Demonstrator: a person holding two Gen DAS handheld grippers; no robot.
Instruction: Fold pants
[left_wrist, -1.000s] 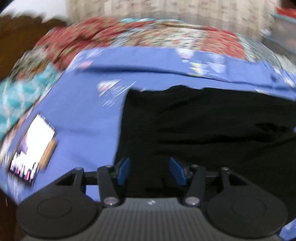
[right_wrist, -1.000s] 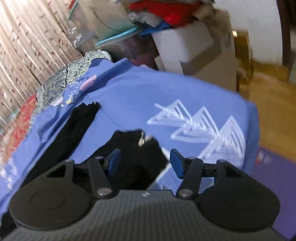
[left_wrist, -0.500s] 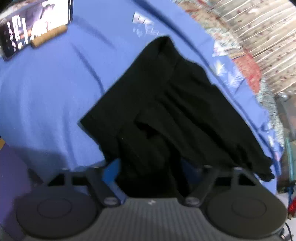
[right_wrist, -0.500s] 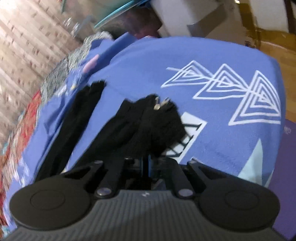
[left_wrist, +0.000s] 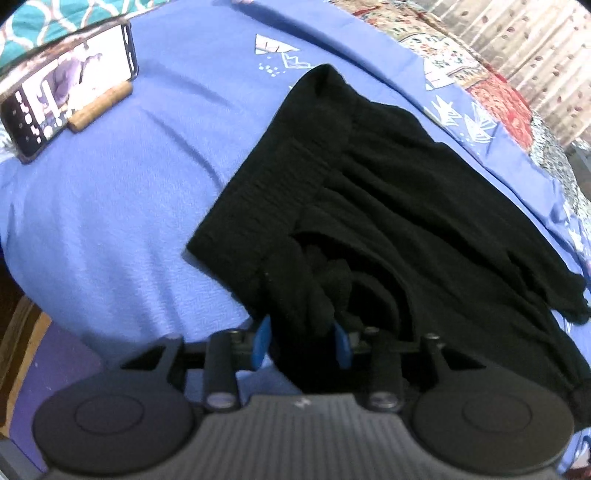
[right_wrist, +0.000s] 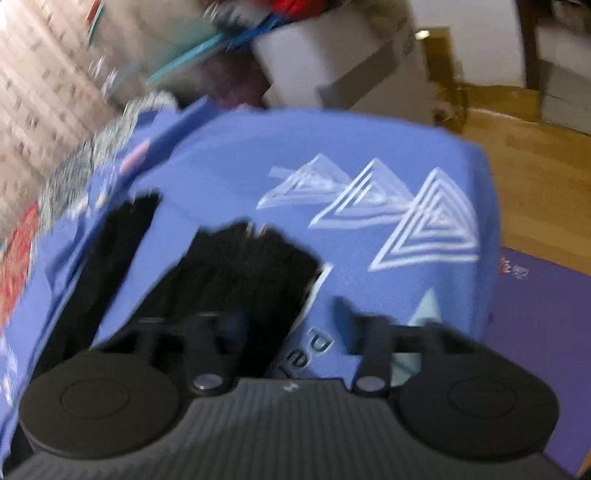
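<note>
Black pants (left_wrist: 388, 184) lie spread on your blue bedsheet (left_wrist: 110, 203).
Your left gripper (left_wrist: 301, 343), at six o'clock, is closing on bunched waistband fabric; your right gripper (right_wrist: 291, 325) is opening, its fingers spread, a leg end (right_wrist: 251, 266) toward eleven o'clock.

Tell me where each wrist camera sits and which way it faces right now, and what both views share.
Left wrist: on the left gripper, angled down at the waistband end of the black pants; a phone lies beyond; jaws closing with bunched fabric between them.
Right wrist: on the right gripper, facing the bed's far corner and the wooden floor; jaws opening, leg ends just ahead.
Shared: the pants and the blue bedsheet.
</note>
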